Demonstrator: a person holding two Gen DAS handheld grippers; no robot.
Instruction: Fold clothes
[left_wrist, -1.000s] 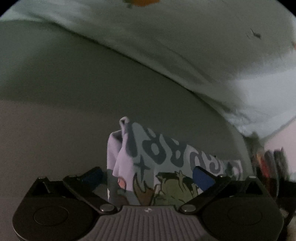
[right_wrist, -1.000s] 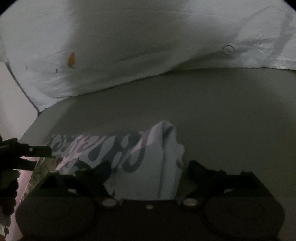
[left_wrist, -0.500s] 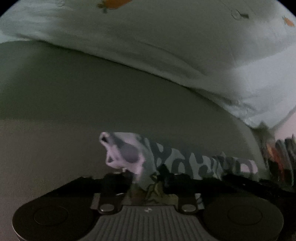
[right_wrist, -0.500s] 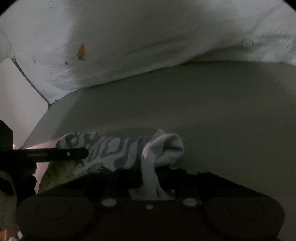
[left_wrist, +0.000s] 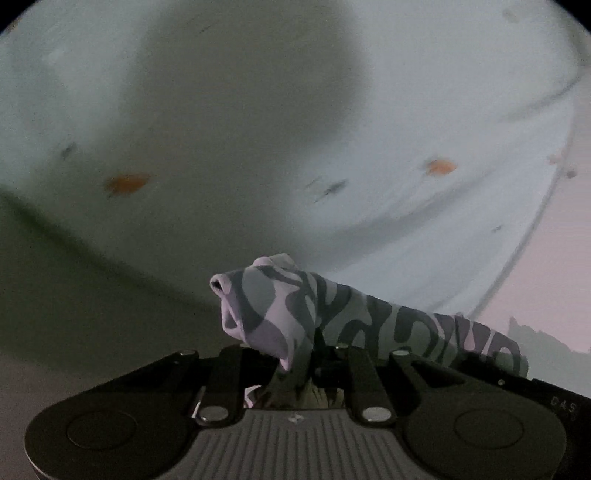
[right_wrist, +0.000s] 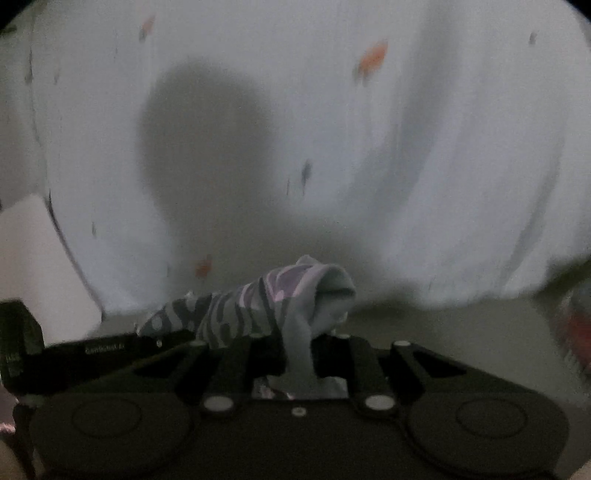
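A pale garment (left_wrist: 332, 317) printed with dark grey lettering hangs stretched between both grippers, lifted off the bed. My left gripper (left_wrist: 295, 354) has its jaws closing tight on one bunched corner, with the cloth pinched between the pads. My right gripper (right_wrist: 299, 350) is shut on the other bunched corner of the garment (right_wrist: 258, 306). In the right wrist view the left gripper's black body (right_wrist: 92, 349) shows at the left edge, where the cloth leads to it. The lower part of the garment is hidden below both cameras.
A white duvet with small orange and dark prints (left_wrist: 258, 110) (right_wrist: 424, 147) fills the background ahead. The grey bed sheet (left_wrist: 74, 306) lies below it. A pale wall (left_wrist: 554, 280) shows at the right, and something red and blurred (right_wrist: 576, 328) sits at the far right.
Both grippers closed on the garment's corners and rose, lifting the cloth off the sheet. The views tilted up, so the duvet now fills most of each frame.
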